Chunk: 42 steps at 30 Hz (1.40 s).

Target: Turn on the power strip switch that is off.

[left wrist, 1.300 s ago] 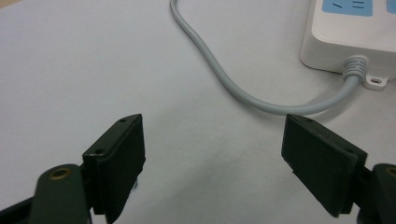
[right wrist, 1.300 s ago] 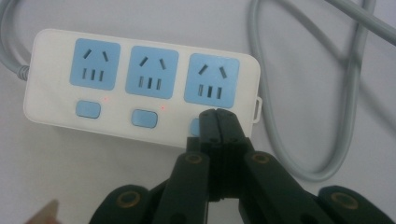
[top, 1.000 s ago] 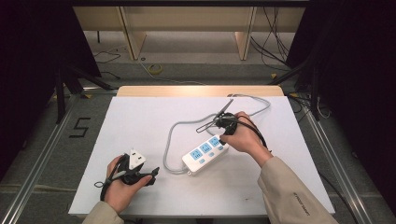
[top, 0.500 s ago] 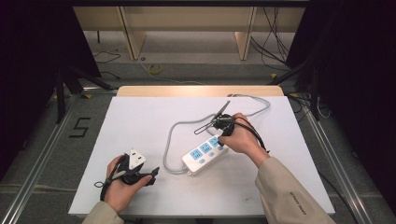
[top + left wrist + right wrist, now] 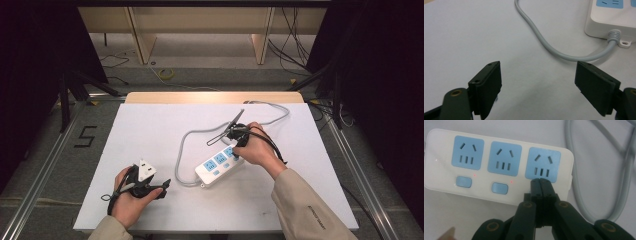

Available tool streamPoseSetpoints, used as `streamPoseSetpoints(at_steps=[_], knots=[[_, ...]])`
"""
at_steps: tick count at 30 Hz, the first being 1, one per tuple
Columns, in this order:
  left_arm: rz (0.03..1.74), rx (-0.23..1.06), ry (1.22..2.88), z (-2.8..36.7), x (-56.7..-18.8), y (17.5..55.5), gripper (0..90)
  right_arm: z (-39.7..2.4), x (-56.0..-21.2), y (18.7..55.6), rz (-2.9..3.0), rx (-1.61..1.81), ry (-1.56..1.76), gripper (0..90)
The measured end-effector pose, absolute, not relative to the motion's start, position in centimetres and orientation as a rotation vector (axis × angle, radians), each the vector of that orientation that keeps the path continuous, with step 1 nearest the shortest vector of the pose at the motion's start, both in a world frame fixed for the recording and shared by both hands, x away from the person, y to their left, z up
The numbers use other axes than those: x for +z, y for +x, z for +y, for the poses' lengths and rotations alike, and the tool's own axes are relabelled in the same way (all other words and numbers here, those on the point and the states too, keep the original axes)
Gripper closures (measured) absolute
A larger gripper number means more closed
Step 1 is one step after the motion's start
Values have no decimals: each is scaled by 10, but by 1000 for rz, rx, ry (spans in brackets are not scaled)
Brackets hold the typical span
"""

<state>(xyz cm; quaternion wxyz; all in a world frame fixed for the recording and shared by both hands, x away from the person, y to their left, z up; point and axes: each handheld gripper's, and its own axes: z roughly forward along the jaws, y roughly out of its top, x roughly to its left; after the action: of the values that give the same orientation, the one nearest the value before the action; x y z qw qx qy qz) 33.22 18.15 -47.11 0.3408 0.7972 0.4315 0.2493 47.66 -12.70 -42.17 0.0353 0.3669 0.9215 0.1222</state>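
on the table [image 5: 150,125], the power strip [image 5: 218,165] lies diagonally, cord end nearest.

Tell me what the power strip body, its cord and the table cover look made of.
Power strip: looks like hard moulded plastic, white and faintly glossy, with matte light-blue socket faces; rounded corners and crisp slots suggest it. Cord: likely rubber or PVC sheath, grey, smooth, bending in soft loops. Table cover: matte white sheet, perhaps paper or foam board; can't tell which.
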Motion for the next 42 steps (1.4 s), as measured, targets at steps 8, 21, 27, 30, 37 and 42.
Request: streamPoseSetpoints(at_steps=[8, 21, 27, 30, 37, 42], knots=[[1121, 649, 2074, 181, -471, 332, 213, -125, -423, 477, 2828, 370, 1128, 900], [1124, 648, 2068, 182, -471, 333, 213, -126, -425, 478, 2833, 366, 1120, 900], [1124, 649, 2068, 182, -471, 332, 213, -125, -425, 478, 2832, 364, 1128, 900], [1124, 649, 2067, 182, -471, 332, 213, -126, -426, 478, 2834, 364, 1130, 900], [1124, 650, 2068, 181, -471, 333, 213, -126, -426, 478, 2837, 364, 1134, 900], [1124, 649, 2067, 181, -471, 332, 213, -126, -427, 478, 2834, 359, 1133, 900]])
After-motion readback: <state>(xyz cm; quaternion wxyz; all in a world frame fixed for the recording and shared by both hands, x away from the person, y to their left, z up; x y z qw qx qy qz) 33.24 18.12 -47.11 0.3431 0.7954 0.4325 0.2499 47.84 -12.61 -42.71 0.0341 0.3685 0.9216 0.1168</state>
